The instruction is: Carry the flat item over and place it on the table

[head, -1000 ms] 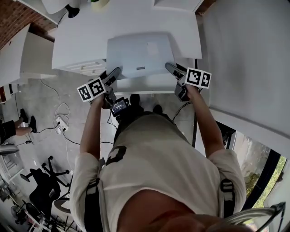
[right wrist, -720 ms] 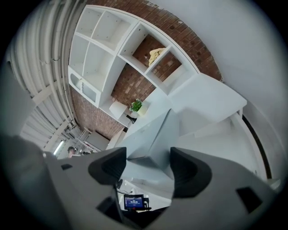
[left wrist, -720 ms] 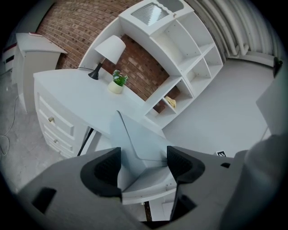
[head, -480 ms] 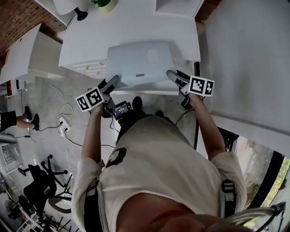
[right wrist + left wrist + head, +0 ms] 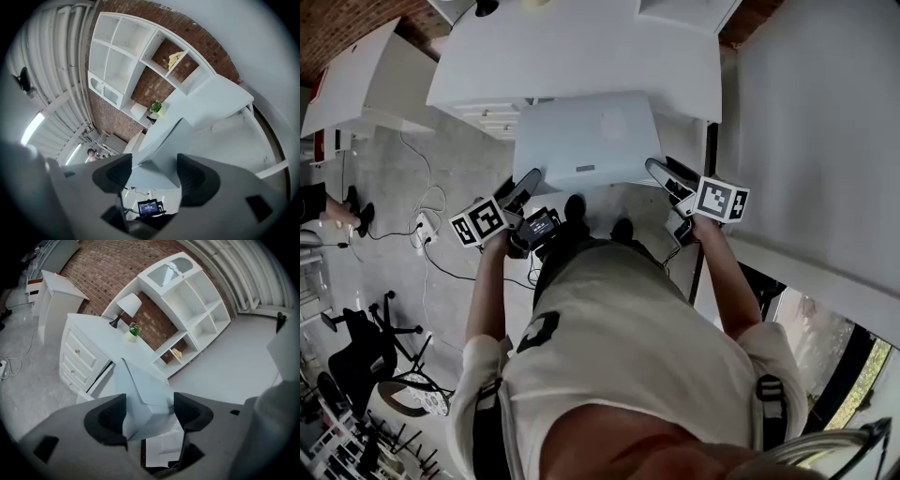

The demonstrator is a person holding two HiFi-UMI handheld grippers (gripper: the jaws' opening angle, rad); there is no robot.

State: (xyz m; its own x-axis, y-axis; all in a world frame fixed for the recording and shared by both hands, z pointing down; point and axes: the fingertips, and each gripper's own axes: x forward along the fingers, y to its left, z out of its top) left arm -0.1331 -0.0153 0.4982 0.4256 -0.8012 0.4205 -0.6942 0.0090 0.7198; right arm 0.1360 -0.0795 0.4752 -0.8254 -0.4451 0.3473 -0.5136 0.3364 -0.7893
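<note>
Carrying the flat item toward the table at 12 o'clock; the left gripper and right gripper each pinch a near corner; the next move likely calls for a level lowering.

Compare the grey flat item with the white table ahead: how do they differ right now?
The flat item is grey; the table is white. The flat item is far smaller than the table top. The flat item is held in the air, the left claw and the right claw each shut on a near corner; the table stands on the floor. Both are flat-topped and rectangular.
</note>
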